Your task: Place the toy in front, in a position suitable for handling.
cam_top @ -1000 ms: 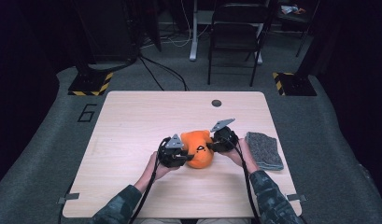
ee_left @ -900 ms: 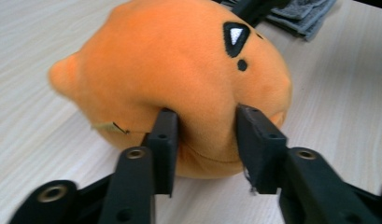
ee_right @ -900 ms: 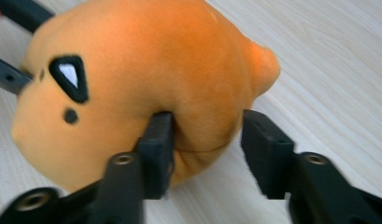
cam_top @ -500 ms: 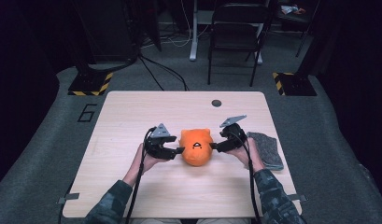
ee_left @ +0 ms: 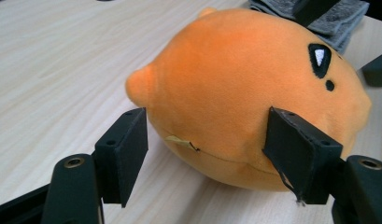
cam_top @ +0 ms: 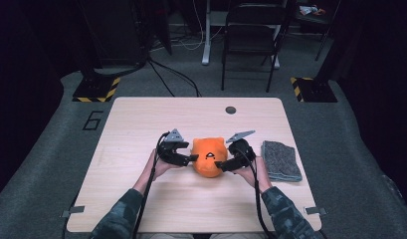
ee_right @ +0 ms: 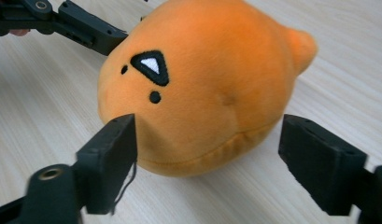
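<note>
High view: orange plush sits mid-table between my left gripper and right gripper. Both jaws just opened, spread; pads seemingly off it.

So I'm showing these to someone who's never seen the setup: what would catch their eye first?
The bright orange plush in the middle of the pale table, with its small black-and-white stitched mark. Next, the two black grippers flanking it: the left gripper and the right gripper, whose jaws have just been opening and now stand open beside the plush. A folded grey cloth lies at the table's right.
</note>
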A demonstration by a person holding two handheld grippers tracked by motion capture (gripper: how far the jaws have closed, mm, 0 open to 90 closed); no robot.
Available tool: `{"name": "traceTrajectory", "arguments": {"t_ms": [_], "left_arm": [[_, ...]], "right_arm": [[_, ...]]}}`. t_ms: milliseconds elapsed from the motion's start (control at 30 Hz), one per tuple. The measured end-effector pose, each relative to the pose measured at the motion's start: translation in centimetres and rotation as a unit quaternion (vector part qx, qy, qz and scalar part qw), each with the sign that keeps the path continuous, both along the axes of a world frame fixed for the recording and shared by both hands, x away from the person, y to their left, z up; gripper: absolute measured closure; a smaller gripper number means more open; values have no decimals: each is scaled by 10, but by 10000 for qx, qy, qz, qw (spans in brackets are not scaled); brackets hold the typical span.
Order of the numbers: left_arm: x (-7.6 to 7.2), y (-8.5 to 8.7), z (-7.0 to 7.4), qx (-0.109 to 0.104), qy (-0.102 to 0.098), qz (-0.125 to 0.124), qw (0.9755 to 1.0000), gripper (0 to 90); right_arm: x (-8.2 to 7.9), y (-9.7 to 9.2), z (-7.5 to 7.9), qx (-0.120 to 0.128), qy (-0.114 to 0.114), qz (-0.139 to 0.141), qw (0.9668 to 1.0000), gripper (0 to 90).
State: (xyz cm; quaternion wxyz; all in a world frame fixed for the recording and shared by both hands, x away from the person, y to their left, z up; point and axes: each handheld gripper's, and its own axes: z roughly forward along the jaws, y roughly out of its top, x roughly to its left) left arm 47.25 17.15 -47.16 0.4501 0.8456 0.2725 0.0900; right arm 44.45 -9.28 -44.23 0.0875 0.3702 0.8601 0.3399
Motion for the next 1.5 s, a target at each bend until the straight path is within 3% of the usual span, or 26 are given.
{"name": "traceTrajectory", "arguments": {"t_ms": [33,67,100,133,167,233,267,300,333,500,700,867,1167,1233,1267,1300,1333,1400,1433,1467,1500], "left_arm": [[0,0,0,0,0,0,10000,330],[0,-4,-4,48,38,-106,9999,400],[-1,-7,-7,102,76,-191,9997,468],[-1,-7,-7,102,76,-191,9997,491],[-3,-10,-11,65,17,-121,9999,546],[-4,-11,-12,68,2,-110,9999,580],[-5,-11,-13,26,-2,-92,10000,662],[-6,-13,-14,9,-61,-85,9999,662],[-8,-14,-13,12,-103,-11,9999,728],[-12,-11,-3,-44,-230,56,9997,850],[-19,-17,3,-20,-341,48,9994,856],[-29,-18,13,-1,-480,18,9988,857],[-44,-22,20,133,-568,20,9983,853],[-45,-25,17,186,-501,17,9986,851],[-44,-30,8,303,-404,48,9987,848],[-44,-30,8,303,-404,48,9987,845],[-42,-34,-3,356,-284,35,9990,841],[-42,-34,-5,304,-260,68,9992,836],[-42,-34,-3,287,-300,78,9991,820],[-42,-32,0,243,-289,72,9993,773],[-42,-32,0,243,-289,72,9993,740]], "right_arm": [[0,0,0,0,0,0,10000,223],[2,4,-8,24,80,101,9999,341],[3,6,-10,66,131,160,9998,367],[3,6,-10,66,131,160,9998,367],[3,10,-13,2,114,164,9998,478],[4,10,-15,5,98,211,9997,508],[3,10,-20,23,54,148,9999,606],[3,10,-20,23,54,148,9999,606],[2,10,-21,9,-24,102,9999,676],[1,8,-9,-15,-307,150,9994,736],[0,1,5,-8,-537,378,9978,742],[-1,-5,12,-13,-785,740,9942,746],[6,-14,13,37,-773,1259,9890,743],[9,-16,11,25,-723,1384,9877,740],[13,-16,5,-69,-654,1480,9868,736],[15,-16,0,-162,-599,1481,9870,730],[18,-15,-7,-270,-553,1477,9871,723],[19,-16,-12,-267,-523,1526,9865,710],[20,-17,-13,-186,-482,1472,9878,693],[21,-20,-11,-166,-489,1477,9877,635],[21,-20,-11,-166,-489,1477,9877,635]]}}
